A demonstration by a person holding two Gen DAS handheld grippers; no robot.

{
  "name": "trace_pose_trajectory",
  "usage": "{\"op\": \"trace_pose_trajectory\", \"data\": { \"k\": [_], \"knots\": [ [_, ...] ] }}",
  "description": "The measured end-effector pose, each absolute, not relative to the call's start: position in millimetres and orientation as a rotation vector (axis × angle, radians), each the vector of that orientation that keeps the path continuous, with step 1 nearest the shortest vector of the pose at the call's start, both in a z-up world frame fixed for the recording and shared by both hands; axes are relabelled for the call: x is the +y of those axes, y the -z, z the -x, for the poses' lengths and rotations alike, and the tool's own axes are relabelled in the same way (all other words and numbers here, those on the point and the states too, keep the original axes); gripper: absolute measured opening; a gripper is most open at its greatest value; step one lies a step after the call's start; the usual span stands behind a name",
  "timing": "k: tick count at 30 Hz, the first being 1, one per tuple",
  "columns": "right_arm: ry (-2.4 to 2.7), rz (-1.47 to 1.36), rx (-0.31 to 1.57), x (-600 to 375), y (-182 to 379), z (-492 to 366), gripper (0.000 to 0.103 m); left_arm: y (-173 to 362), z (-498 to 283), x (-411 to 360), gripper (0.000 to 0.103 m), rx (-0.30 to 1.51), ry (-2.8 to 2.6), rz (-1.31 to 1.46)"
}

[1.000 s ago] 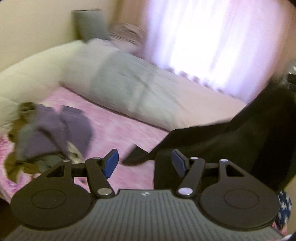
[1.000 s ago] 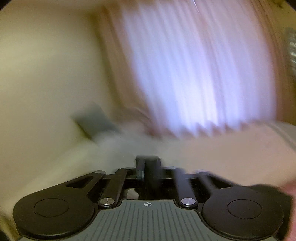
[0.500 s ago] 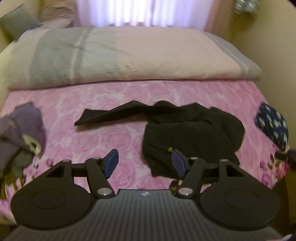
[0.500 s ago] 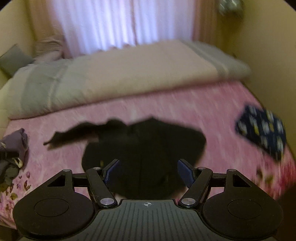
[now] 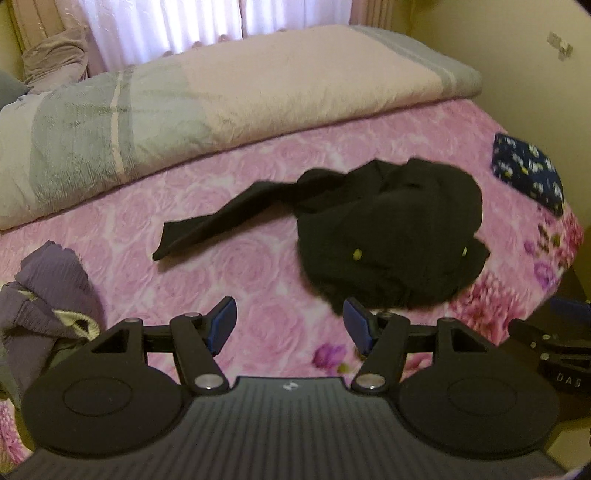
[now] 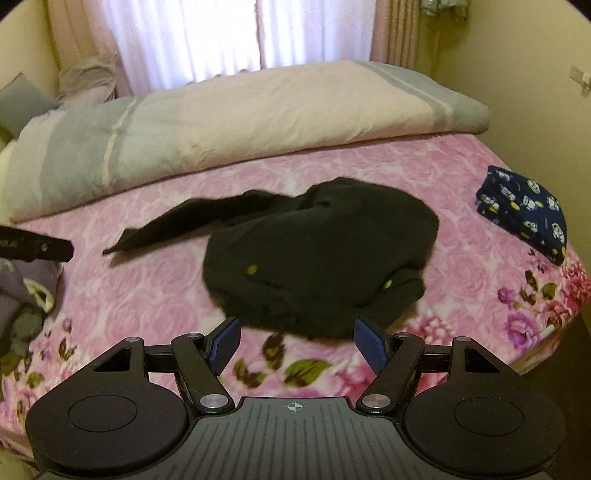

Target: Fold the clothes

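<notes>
black garment (image 6: 317, 251) crumpled mid-bed on pink bedspread (image 6: 461, 236), folds unreadable, one sleeve stretched left. left gripper (image 5: 290, 325) and right gripper (image 6: 295, 341) both spread wide, empty. purple clothes pile (image 5: 48, 295) cut off at left edge.

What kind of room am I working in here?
Most likely a bedroom: a bed with a pink floral bedspread, a rolled duvet along its far side, and a curtained window behind. A black garment lies crumpled on the spread.

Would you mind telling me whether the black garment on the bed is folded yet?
Not folded. The black garment lies in a rumpled heap on the pink bedspread, one sleeve trailing out to the side.
</notes>
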State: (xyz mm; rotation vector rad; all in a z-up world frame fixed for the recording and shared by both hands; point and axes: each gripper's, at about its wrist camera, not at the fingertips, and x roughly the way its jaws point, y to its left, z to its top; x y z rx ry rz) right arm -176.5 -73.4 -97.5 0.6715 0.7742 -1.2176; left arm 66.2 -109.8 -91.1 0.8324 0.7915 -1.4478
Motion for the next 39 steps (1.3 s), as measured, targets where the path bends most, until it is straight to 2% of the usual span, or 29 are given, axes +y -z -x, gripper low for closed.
{"op": "trace_pose_trajectory", "data": {
  "k": [19,31,39],
  "knots": [
    [1.280,-0.661,0.826,-48,108,137,0.071,92,-92,-98,0.060,0.780,1.528,-0.825],
    [1.375,-0.741,0.813,-58,116,164,0.071,113,-73,-120,0.060,0.795,1.581,-0.888],
    [1.367,-0.658,0.859,-89,123,176,0.071,126,-80,-147,0.060,0.822,1.511,-0.865]
  ]
}}
